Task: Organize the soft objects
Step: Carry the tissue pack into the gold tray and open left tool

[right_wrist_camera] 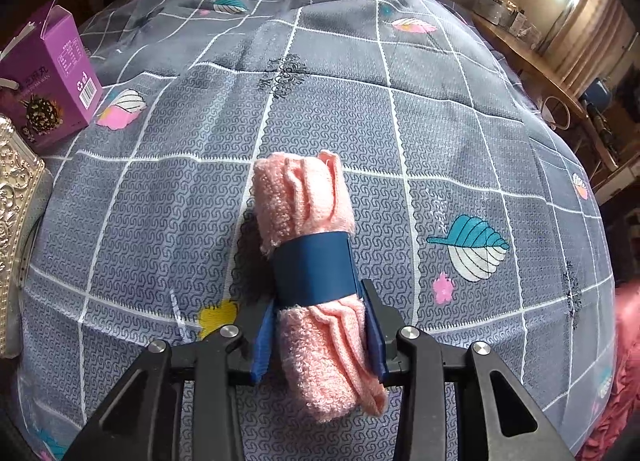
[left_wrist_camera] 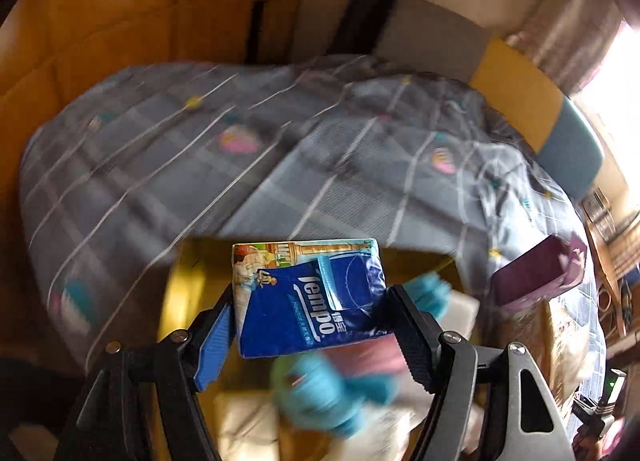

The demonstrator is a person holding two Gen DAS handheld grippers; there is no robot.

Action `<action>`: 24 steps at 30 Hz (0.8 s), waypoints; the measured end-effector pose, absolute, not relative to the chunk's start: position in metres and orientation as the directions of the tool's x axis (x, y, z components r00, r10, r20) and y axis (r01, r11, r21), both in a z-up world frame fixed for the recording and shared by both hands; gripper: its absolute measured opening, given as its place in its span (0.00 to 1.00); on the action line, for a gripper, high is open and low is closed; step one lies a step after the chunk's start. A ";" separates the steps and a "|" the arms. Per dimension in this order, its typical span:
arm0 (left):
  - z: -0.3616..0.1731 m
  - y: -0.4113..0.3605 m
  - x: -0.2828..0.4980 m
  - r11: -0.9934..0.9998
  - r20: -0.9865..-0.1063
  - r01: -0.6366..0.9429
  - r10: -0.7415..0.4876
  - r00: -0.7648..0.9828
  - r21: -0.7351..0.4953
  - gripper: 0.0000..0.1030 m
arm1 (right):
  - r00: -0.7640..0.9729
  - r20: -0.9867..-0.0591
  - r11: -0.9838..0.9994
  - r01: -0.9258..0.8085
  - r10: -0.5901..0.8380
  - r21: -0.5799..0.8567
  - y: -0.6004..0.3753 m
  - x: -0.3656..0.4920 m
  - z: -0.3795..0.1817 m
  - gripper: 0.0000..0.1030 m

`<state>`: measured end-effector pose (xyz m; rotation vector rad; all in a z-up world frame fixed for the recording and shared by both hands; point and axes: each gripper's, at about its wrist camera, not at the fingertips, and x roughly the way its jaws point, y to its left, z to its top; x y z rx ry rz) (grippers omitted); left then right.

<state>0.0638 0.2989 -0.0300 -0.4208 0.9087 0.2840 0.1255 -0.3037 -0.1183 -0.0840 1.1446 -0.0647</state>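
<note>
My left gripper [left_wrist_camera: 310, 301] is shut on a blue Tempo tissue pack [left_wrist_camera: 310, 297] and holds it above a gold-rimmed box [left_wrist_camera: 176, 293] that has a turquoise plush item [left_wrist_camera: 320, 393] and pale soft things in it. My right gripper [right_wrist_camera: 320, 325] is shut on a rolled pink towel [right_wrist_camera: 316, 261] with a dark blue paper band [right_wrist_camera: 314, 269], held above the grey checked bedspread [right_wrist_camera: 420, 133]. The towel points away from me, one end past the fingers.
A purple carton [right_wrist_camera: 52, 77] stands on the bedspread at the left, also in the left wrist view [left_wrist_camera: 540, 277]. An ornate silver box edge [right_wrist_camera: 16, 197] is beside it. A wooden desk [right_wrist_camera: 532, 61] with clutter runs along the right. Pink ruffled fabric [right_wrist_camera: 624, 381] lies at the right edge.
</note>
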 end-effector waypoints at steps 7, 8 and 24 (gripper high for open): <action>-0.058 0.315 0.035 0.873 -0.833 -0.432 0.055 0.550 -0.228 0.73 | 0.415 -0.904 0.994 0.009 -0.106 -0.112 -0.303 0.123 -0.117 0.38; -0.060 0.316 0.036 0.874 -0.832 -0.430 0.057 0.552 -0.225 0.73 | 0.416 -0.903 0.993 0.010 -0.107 -0.114 -0.303 0.123 -0.116 0.38; -0.043 0.263 0.018 0.900 -0.766 -0.432 0.236 0.598 -0.061 0.81 | 0.418 -0.902 0.994 0.012 -0.107 -0.113 -0.302 0.122 -0.116 0.38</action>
